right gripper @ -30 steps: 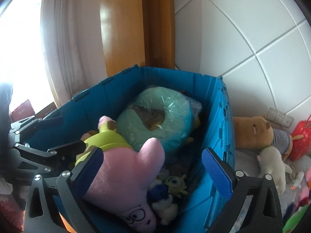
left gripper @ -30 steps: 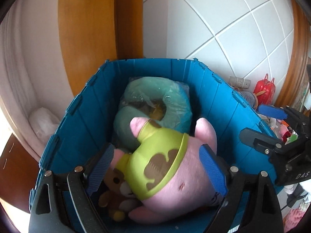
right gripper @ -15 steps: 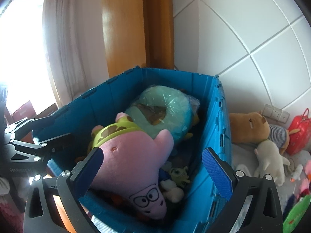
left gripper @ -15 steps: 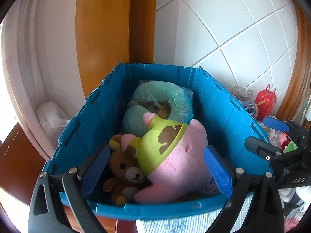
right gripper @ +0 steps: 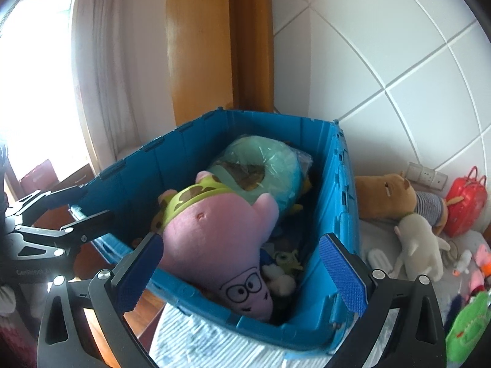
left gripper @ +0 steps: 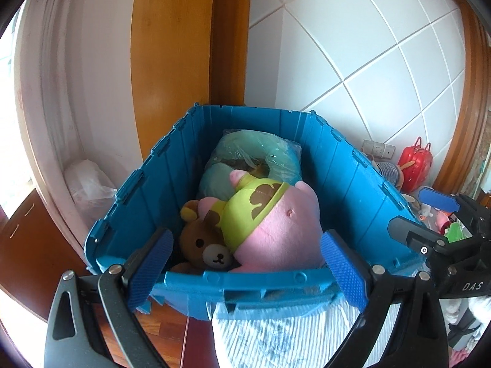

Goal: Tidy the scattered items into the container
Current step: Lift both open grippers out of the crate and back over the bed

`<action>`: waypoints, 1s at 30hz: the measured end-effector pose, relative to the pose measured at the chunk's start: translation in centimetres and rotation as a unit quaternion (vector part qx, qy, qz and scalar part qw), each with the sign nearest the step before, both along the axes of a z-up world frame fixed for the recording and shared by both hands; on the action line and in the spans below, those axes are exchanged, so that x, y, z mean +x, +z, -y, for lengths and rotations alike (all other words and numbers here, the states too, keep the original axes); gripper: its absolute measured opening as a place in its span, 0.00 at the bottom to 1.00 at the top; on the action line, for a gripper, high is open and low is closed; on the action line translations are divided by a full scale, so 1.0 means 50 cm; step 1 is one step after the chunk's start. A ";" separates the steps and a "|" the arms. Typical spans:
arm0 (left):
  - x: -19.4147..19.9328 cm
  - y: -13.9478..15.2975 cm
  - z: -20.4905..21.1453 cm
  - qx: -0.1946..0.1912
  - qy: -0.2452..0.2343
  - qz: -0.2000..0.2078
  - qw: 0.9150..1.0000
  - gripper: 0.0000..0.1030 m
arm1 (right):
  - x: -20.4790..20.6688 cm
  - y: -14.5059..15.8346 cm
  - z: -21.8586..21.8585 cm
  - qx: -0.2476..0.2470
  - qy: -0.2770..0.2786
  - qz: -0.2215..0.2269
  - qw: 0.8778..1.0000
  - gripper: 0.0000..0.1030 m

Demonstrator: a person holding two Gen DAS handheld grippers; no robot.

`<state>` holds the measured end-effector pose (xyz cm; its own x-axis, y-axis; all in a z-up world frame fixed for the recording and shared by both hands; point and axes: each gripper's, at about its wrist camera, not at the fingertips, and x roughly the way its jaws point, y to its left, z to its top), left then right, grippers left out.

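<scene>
A blue plastic crate (left gripper: 353, 190) (right gripper: 334, 190) holds a big pink plush in green shorts (left gripper: 276, 224) (right gripper: 211, 233), a brown bear plush (left gripper: 202, 242), a teal neck pillow in plastic wrap (left gripper: 257, 153) (right gripper: 260, 168) and small toys (right gripper: 282, 263). My left gripper (left gripper: 245, 263) is open and empty, above the crate's near rim. My right gripper (right gripper: 242, 266) is open and empty, above the crate's near right corner. Each gripper shows at the edge of the other's view.
Loose toys lie right of the crate by the tiled wall: a brown capybara plush (right gripper: 396, 196), a white plush (right gripper: 420, 242), a red toy case (right gripper: 463, 202) (left gripper: 414, 165) and a green toy (right gripper: 469, 319). A striped cloth (right gripper: 214, 340) lies before the crate. A white bag (left gripper: 89, 184) sits at left.
Both grippers have pulled back and up out of the crate. The pink plush, let go, has settled inside, and the brown bear beside it shows more.
</scene>
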<state>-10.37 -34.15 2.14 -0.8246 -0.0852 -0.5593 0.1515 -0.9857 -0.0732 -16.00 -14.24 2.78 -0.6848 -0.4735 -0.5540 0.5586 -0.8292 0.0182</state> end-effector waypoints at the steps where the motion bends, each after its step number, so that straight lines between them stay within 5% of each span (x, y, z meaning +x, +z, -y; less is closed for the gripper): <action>1: 0.004 0.000 -0.001 -0.001 -0.001 0.000 1.000 0.96 | 0.005 0.000 0.000 0.000 -0.001 0.000 1.000 1.00; 30: 0.145 -0.044 -0.198 -0.020 0.036 0.028 0.999 0.96 | 0.124 -0.053 -0.164 -0.009 0.019 0.026 0.999 1.00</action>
<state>-3.11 -24.24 -0.08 -0.7827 -0.1658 -0.5999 0.2241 -0.9743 -0.0232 -9.78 -6.04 0.12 -0.6367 -0.5082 -0.5800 0.5874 -0.8069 0.0621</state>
